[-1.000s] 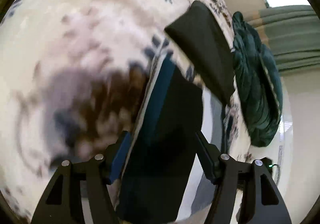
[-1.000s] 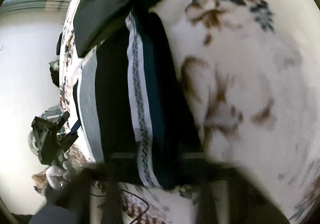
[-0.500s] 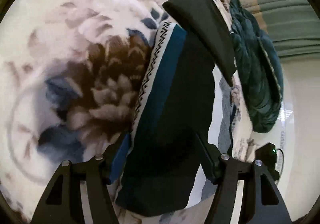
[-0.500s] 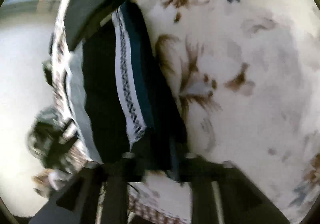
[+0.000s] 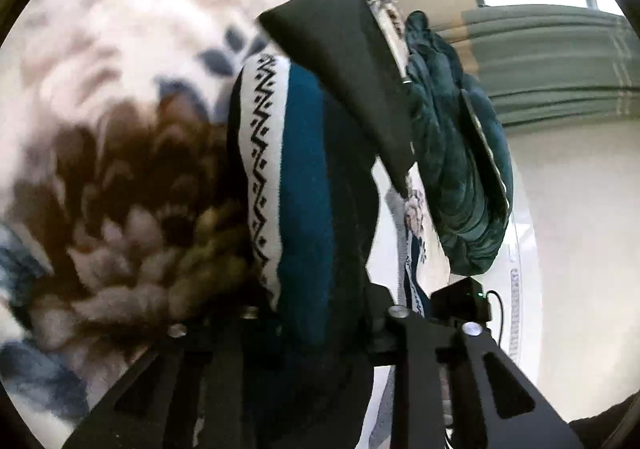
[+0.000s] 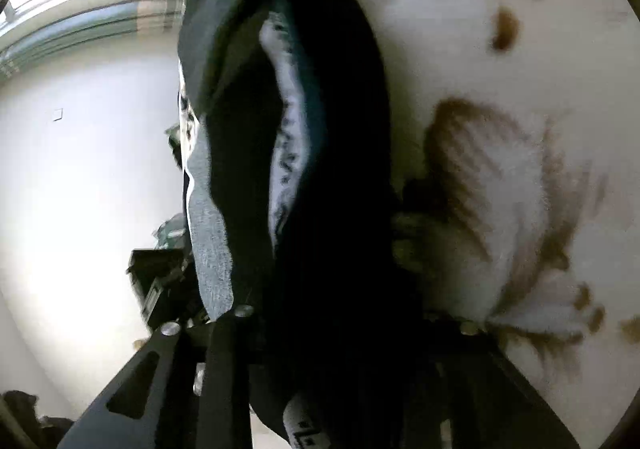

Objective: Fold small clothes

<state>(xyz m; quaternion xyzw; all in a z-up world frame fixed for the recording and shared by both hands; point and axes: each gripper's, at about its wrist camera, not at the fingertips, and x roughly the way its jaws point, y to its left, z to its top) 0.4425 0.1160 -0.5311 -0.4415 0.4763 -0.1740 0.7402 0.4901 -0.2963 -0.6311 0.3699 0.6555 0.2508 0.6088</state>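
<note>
Left wrist view, left to right: floral blanket (image 5: 120, 153) at far left, brown and blue blooms, blurred. Beside it, garment (image 5: 308, 185), dark with a teal stripe and a white zigzag band, raised on edge off the blanket. Left gripper (image 5: 316, 323) clamped on the garment's near end, jaws drawn in against the cloth on both sides. Above, black folded cloth (image 5: 352, 81) overlapping the garment's far end. Further right, green bundle (image 5: 460, 169), then curtain (image 5: 560, 65) and pale wall.

Right wrist view, left to right: wall (image 6: 80, 177) and window at far left. Grey panel (image 6: 210, 249) at the garment's (image 6: 336, 177) left edge, then the dark body with the white band, much in shadow. Right gripper (image 6: 340, 333) set around the garment's near end, jaws apparently pressed on the cloth; contact lost in shadow, so not certain. Black folded cloth (image 6: 224, 9) at top. Blanket (image 6: 520, 129) filling the right side, just behind the garment.
</note>
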